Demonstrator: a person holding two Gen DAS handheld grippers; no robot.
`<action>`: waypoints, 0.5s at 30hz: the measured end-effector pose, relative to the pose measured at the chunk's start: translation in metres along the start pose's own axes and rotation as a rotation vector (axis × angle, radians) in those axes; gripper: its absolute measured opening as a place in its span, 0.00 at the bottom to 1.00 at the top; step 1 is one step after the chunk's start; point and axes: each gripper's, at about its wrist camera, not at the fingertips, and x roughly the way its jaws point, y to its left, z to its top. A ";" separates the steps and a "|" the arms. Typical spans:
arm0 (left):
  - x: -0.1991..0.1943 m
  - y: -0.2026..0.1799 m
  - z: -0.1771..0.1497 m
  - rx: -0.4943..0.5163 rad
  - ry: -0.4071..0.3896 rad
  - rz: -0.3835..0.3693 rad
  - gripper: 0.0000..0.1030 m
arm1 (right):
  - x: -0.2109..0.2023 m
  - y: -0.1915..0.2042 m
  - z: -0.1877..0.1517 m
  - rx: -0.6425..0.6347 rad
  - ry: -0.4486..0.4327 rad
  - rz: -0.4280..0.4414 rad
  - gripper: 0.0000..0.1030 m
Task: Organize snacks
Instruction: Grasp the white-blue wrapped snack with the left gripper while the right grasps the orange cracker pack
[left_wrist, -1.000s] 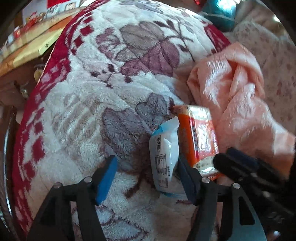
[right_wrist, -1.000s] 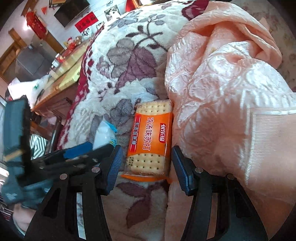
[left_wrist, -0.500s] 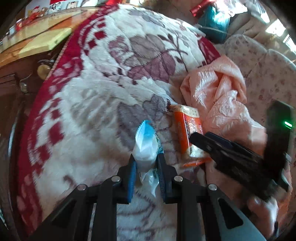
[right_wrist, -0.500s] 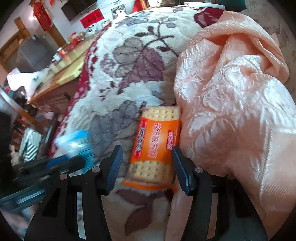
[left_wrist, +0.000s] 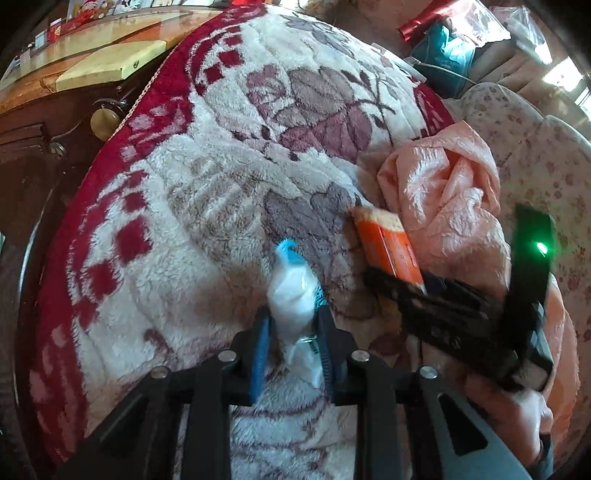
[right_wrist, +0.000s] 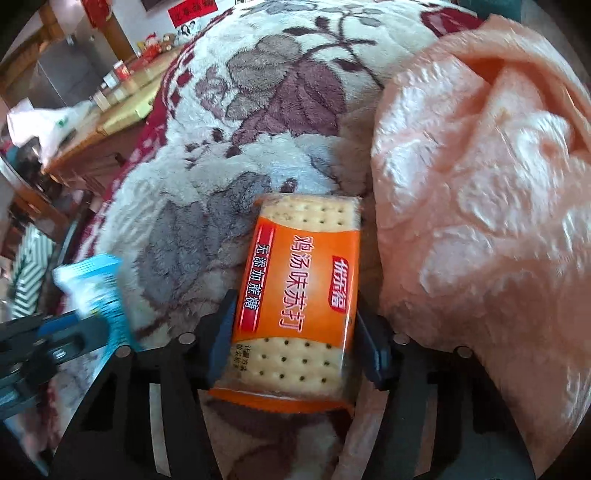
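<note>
1. Fluffy floral blanket (left_wrist: 207, 221) fills the frame's left and centre.
2. Left gripper (left_wrist: 291, 350), bottom centre: jaws opening, pads still touching the crinkly white pouch (left_wrist: 293, 295).
3. Right gripper (right_wrist: 295, 332), bottom centre: jaws closing, flanking the flat orange cracker pack (right_wrist: 299, 291).
4. Glossy peach cloth (right_wrist: 480, 206) bunched right.

left gripper (left_wrist: 291, 345) jaws now pinching white packet (left_wrist: 293, 291), right gripper (right_wrist: 295, 332) lowered around cracker pack (right_wrist: 299, 291)
</note>
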 end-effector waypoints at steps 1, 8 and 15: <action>0.003 0.001 0.001 -0.015 0.000 0.009 0.51 | -0.002 0.001 -0.002 -0.008 0.004 0.001 0.54; 0.014 -0.003 0.003 -0.040 0.006 0.036 0.56 | -0.015 0.007 -0.028 0.014 0.015 0.048 0.52; 0.019 -0.022 0.008 -0.008 0.021 0.028 0.60 | -0.021 0.001 -0.043 0.088 0.014 0.071 0.52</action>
